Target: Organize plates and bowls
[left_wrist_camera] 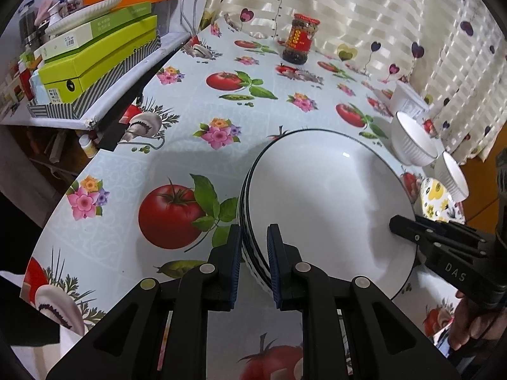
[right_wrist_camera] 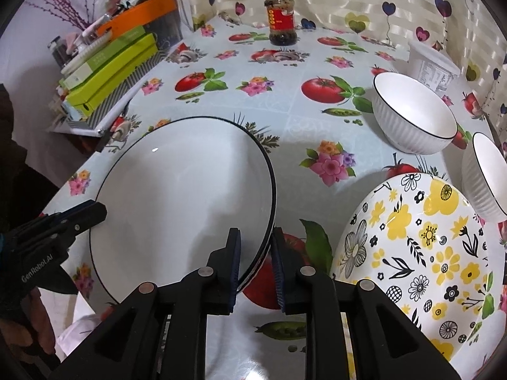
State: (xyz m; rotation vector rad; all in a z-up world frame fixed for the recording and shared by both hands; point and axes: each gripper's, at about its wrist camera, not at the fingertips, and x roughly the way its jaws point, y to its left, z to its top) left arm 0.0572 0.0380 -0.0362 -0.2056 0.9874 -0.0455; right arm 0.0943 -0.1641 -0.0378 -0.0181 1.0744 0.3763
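Note:
A stack of white plates with thin black rims [left_wrist_camera: 323,196] [right_wrist_camera: 183,190] lies on the patterned tablecloth. My left gripper [left_wrist_camera: 253,231] is shut on the stack's left rim, both pads against it; it shows from the side in the right wrist view [right_wrist_camera: 98,212]. My right gripper [right_wrist_camera: 255,234] straddles the right rim, with a sliver of cloth showing between the rim and the outer pad [right_wrist_camera: 279,269], so it is open. A yellow-flowered plate [right_wrist_camera: 421,253] [left_wrist_camera: 435,199] lies to the right. Two white ribbed bowls [right_wrist_camera: 415,117] [right_wrist_camera: 484,177] stand behind it.
A red-labelled jar [right_wrist_camera: 282,19] stands at the back by the curtain. A white tub [right_wrist_camera: 434,66] sits behind the bowls. Green boxes [left_wrist_camera: 95,57] are piled on a side shelf to the left. The table's near edge [left_wrist_camera: 63,190] curves round on the left.

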